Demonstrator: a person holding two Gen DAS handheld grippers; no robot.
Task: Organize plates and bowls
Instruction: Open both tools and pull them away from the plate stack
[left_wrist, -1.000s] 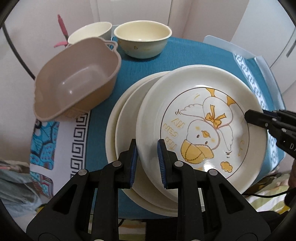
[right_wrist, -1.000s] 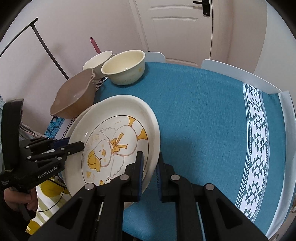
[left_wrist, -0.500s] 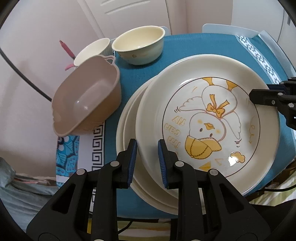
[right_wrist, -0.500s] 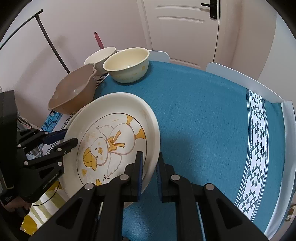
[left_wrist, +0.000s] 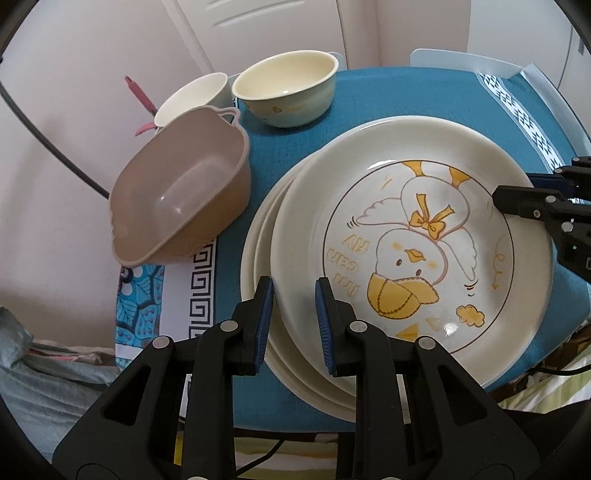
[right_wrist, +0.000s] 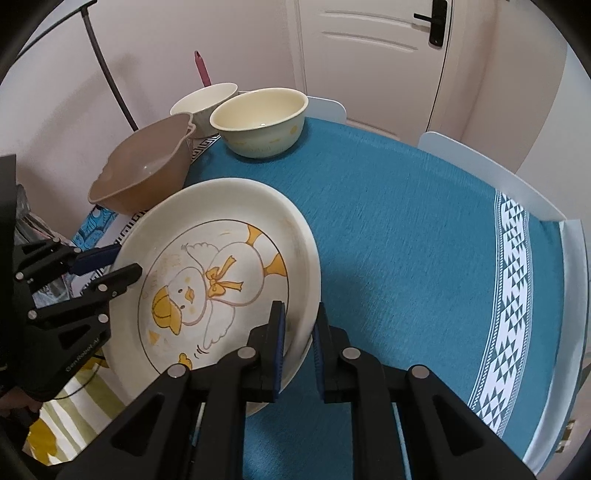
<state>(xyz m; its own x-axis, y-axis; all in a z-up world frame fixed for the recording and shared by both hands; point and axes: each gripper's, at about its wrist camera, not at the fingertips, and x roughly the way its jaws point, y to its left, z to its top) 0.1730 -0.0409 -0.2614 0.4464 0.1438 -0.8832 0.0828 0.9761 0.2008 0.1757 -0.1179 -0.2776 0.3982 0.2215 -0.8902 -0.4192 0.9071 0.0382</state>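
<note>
We are gripping the duck plate (left_wrist: 413, 236) from both sides: left gripper (left_wrist: 294, 306) pinching its near rim, right gripper (right_wrist: 298, 328) pinching the opposite rim. It is sitting atop the plate stack (left_wrist: 258, 258) on the blue tablecloth (right_wrist: 406, 229). Next, we judge, release both grips cleanly. Beyond the plate: brown tub (left_wrist: 181, 192), cream bowl (left_wrist: 286, 86), white cup (left_wrist: 192, 96). Versus the earlier frame, the plate is lying flatter, the cameras rolled slightly.

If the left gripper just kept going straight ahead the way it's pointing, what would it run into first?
The left gripper already straddles the rim of the duck plate, so that plate blocks it straight away. Beyond the plate's far edge the line seems to lead toward the cream bowl, though depth is hard to judge.
</note>
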